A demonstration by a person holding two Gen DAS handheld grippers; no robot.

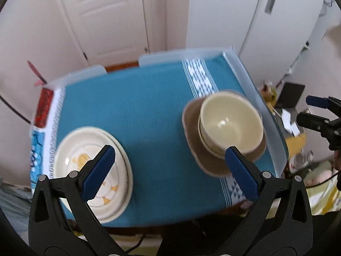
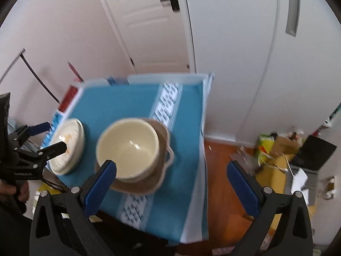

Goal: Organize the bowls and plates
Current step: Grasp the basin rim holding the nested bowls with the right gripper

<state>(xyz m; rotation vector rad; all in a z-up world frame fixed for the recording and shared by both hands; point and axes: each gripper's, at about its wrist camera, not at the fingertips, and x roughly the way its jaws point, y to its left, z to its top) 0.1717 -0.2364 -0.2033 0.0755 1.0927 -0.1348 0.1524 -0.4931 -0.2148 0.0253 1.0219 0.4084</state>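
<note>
A stack of white plates (image 1: 91,170) with yellow marks lies at the table's near left. Two nested cream bowls (image 1: 231,125) stand on a brown plate (image 1: 191,128) at the right. My left gripper (image 1: 170,151) hangs above the teal cloth (image 1: 149,106), open wide, with nothing between its blue pads. My right gripper (image 2: 170,166) is also open and empty; its left finger overlaps the cream bowls (image 2: 127,147) in the picture and its right finger is past the table edge. The right wrist view also shows the brown plate (image 2: 164,132), the white plates (image 2: 68,145) and the left gripper (image 2: 54,136) over them.
The table stands against a white door (image 1: 110,17) and a white cupboard (image 2: 245,64). To its right, the wooden floor (image 2: 219,170) holds boxes and loose clutter (image 2: 281,149). A hand (image 2: 19,192) holds the left gripper's handle.
</note>
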